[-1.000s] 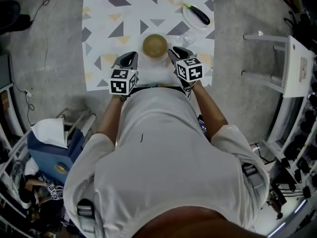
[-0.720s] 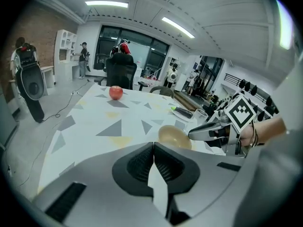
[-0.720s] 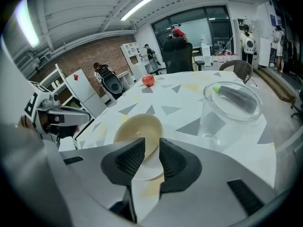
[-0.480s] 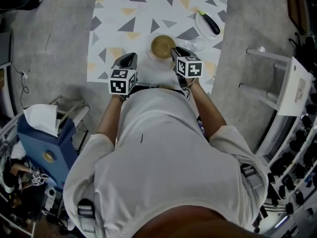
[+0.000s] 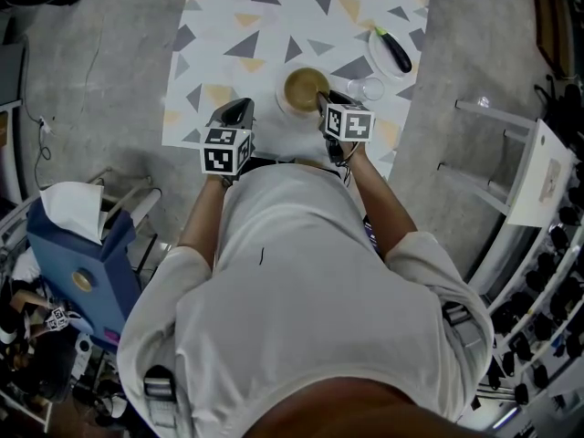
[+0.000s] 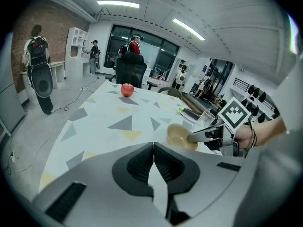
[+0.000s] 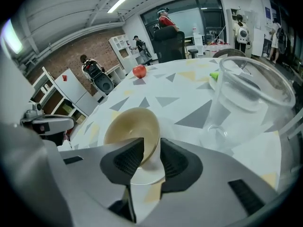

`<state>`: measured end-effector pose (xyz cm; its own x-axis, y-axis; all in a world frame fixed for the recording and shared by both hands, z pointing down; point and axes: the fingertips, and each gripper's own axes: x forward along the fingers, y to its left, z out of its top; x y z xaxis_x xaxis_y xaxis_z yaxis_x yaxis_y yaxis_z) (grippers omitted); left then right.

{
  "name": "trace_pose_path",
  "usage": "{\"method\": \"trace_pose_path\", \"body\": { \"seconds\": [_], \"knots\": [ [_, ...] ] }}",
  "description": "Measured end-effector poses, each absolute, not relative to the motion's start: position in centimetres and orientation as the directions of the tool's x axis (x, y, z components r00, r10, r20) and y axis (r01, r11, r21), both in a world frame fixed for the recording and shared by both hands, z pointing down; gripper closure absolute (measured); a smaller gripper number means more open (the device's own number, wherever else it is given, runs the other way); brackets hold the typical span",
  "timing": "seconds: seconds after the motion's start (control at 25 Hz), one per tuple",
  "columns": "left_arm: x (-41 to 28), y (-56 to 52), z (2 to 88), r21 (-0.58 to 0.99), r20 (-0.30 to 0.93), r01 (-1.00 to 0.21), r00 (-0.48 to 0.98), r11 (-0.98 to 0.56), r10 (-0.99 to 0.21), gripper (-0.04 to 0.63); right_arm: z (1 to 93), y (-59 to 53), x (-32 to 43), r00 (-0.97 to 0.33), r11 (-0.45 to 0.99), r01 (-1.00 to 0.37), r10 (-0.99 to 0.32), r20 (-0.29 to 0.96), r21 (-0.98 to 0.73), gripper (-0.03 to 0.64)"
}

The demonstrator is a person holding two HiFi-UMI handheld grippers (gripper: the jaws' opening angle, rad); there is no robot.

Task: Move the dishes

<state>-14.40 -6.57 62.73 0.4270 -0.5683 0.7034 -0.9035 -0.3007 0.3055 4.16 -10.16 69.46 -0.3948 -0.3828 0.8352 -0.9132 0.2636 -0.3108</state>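
Tan bowl (image 7: 132, 126) is sitting on a white saucer (image 7: 144, 176) at the near edge of the patterned cloth (image 5: 237, 26), right in front of me.
I am holding the right gripper (image 7: 152, 148) tipped down over it, one jaw reaching inside the bowl and the other outside, so the rim is standing between them. The jaws have just been opening a little and are sitting narrow, not pinching the rim as far as I am seeing. A clear glass (image 7: 246, 93) is standing just right of the bowl. My left gripper (image 6: 153, 150) is hovering left of the bowl near the cloth's edge, jaws pressed together with nothing in them. A red apple (image 6: 127, 89) is lying far across the cloth.
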Motion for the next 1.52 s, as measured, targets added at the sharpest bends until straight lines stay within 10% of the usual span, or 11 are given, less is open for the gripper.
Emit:
{"method": "trace_pose_path", "body": {
  "seconds": [1.52],
  "knots": [
    [-24.3, -5.7, 62.0, 0.302, 0.684, -0.929, 0.367, -0.213, -0.63, 0.575, 62.6, -16.1, -7.5, -0.432, 0.33, -0.895, -0.483, 0.762, -0.299, 0.6]
  ]
}}
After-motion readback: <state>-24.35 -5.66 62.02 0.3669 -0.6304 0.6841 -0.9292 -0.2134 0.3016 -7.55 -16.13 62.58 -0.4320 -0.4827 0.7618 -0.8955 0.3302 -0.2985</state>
